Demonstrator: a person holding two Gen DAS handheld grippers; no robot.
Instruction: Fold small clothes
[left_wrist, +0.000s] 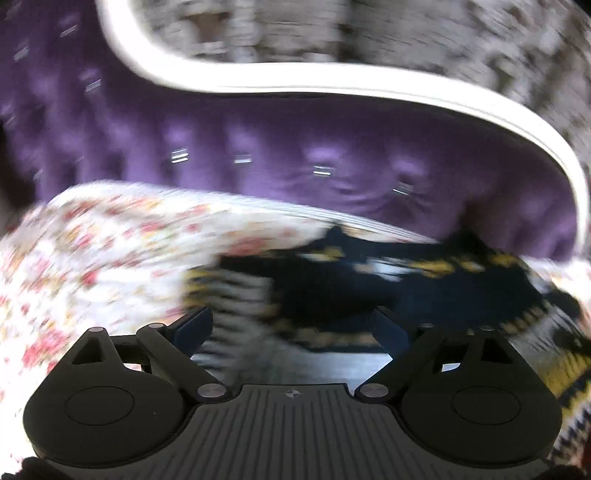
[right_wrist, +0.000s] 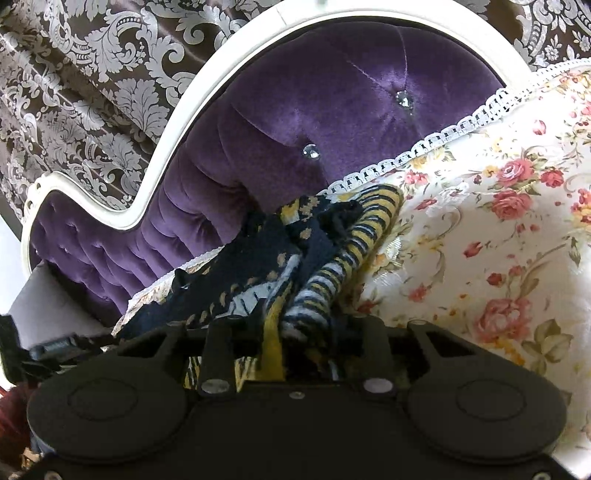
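A small navy knit garment (left_wrist: 369, 280) with yellow and white stripes lies on a floral bed cover (left_wrist: 110, 251). The left wrist view is motion-blurred. My left gripper (left_wrist: 291, 325) is open and empty, with the garment just ahead of its fingers (left_wrist: 195, 325). In the right wrist view the same garment (right_wrist: 295, 251) is bunched and rises from between my right gripper's (right_wrist: 295, 328) jaws, which look shut on it; the fingertips are hidden by the cloth.
A purple tufted headboard (right_wrist: 314, 122) with a white curved frame (right_wrist: 177, 122) stands behind the bed. Patterned grey-brown wallpaper (right_wrist: 92, 74) is beyond it. The floral cover (right_wrist: 480, 240) with lace trim spreads to the right.
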